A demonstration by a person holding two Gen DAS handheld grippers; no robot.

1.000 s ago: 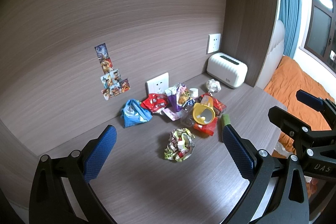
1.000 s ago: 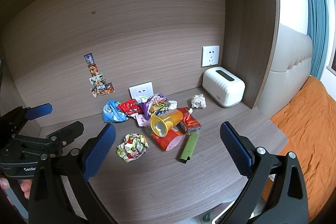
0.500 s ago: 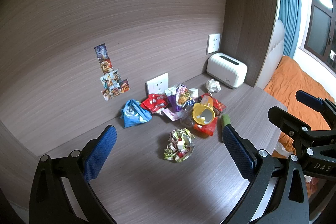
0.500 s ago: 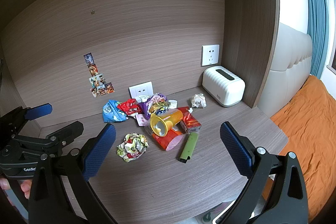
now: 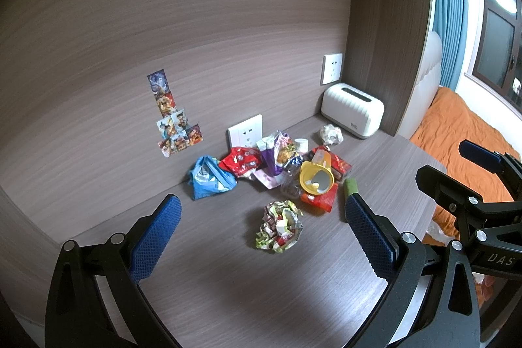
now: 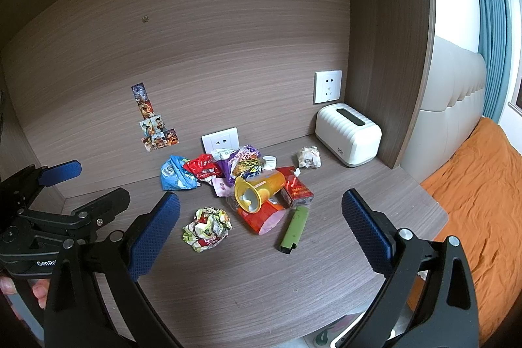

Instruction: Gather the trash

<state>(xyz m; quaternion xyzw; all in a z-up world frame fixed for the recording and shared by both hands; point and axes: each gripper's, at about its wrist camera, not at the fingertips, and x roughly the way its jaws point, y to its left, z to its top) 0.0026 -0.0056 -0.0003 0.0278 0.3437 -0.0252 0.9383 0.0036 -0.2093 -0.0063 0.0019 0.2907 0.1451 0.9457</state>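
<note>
We hold the left gripper (image 5: 261, 230) and the right gripper (image 6: 261, 227) above the near part of a wood-grain desk (image 6: 261, 289), each with its blue-padded fingers spread wide and nothing between them. The desk sits in an alcove of the same brown panelling, with a back wall (image 6: 212, 54) and a side panel (image 6: 388, 54) closing it on the right.

Our landmark is the white toaster-shaped appliance (image 6: 349, 134), which stands in the back right corner against the side panel. A wall socket (image 6: 328, 86) is just above it, and a second socket (image 6: 220, 140) is lower on the back wall, well to its left, with a column of small picture stickers (image 6: 153, 123) further left again.

The trash lies on the desk to the left of the appliance: a crumpled white paper ball (image 6: 309, 157) nearest it, then a heap with a yellow cup (image 6: 257, 189) on its side, a red packet (image 6: 295, 188), a purple wrapper (image 6: 241, 162) and a blue bag (image 6: 176, 173). A green tube (image 6: 293, 229) and a crumpled green-and-red wrapper (image 6: 207, 229) lie nearer to us, apart from the heap.

To the right of the appliance, past the side panel, are a padded headboard (image 6: 456, 80), an orange bedspread (image 6: 479, 194) and a teal curtain (image 5: 448, 5) beside a window (image 5: 499, 44).
</note>
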